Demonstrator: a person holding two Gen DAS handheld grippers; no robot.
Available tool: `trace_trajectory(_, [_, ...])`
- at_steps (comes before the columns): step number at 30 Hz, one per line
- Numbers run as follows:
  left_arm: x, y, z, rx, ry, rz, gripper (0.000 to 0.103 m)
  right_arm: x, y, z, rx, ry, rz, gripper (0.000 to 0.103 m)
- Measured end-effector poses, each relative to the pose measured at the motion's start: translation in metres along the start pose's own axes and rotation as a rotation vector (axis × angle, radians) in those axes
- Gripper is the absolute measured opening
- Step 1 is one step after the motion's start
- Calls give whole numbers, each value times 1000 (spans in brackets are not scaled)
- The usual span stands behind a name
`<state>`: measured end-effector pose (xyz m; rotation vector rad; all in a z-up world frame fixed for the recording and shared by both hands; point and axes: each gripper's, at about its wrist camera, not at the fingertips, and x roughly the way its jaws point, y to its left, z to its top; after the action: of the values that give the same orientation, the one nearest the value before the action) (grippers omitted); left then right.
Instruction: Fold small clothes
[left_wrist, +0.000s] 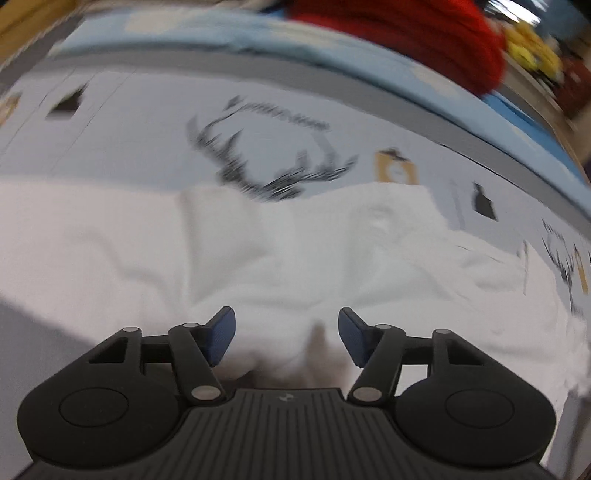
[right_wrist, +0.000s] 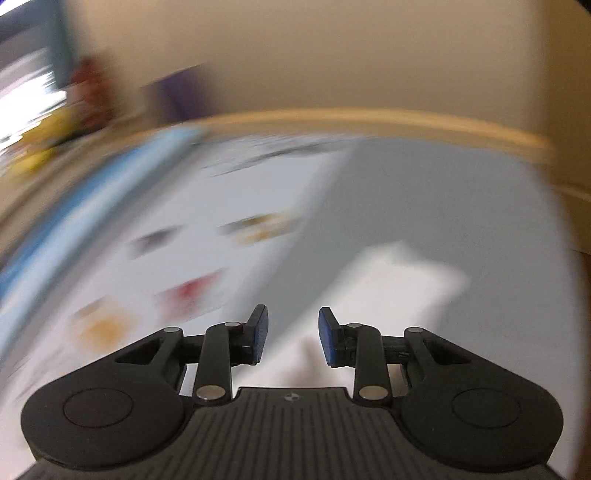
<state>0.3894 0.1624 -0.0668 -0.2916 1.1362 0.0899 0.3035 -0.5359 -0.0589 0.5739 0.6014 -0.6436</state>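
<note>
Rumpling soft white cloth (left_wrist: 295, 251) (blurred)

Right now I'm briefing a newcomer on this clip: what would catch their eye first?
The crumpled white garment spreads across the middle of the left wrist view, just ahead of the open left claw. Beyond it sits a black antler print on the pale bedcover, and a red cloth heap at the far edge.

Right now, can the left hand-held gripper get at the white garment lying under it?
Probably yes. The left hand-held gripper is open with nothing between its jaws, and the white garment lies spread directly below and ahead of it, with nothing covering it.
</note>
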Motion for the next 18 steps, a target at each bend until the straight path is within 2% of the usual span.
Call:
trace_trajectory(4, [4, 24, -8, -120, 59, 6, 65, 9, 93, -43, -212, 230, 313, 41])
trace_trajectory(6, [4, 35, -11, -165, 67, 11, 65, 12, 134, -71, -341, 309, 384, 42])
trace_trajectory(9, [9, 51, -14, -239, 77, 3, 59, 18, 183, -106, -523, 337, 395, 43])
trace_trajectory(12, [10, 62, -14, -289, 70, 5, 53, 20, 213, -136, -665, 337, 376, 42])
trace_trajectory(14, [11, 61, -12, -266, 64, 13, 49, 23, 226, -153, -735, 341, 376, 5])
trace_trajectory(16, [14, 61, -10, -246, 63, 36, 41, 19, 232, -160, -765, 293, 361, 3])
trace_trajectory(18, [14, 61, -10, -224, 50, 52, 39, 25, 238, -158, -740, 266, 348, 2])
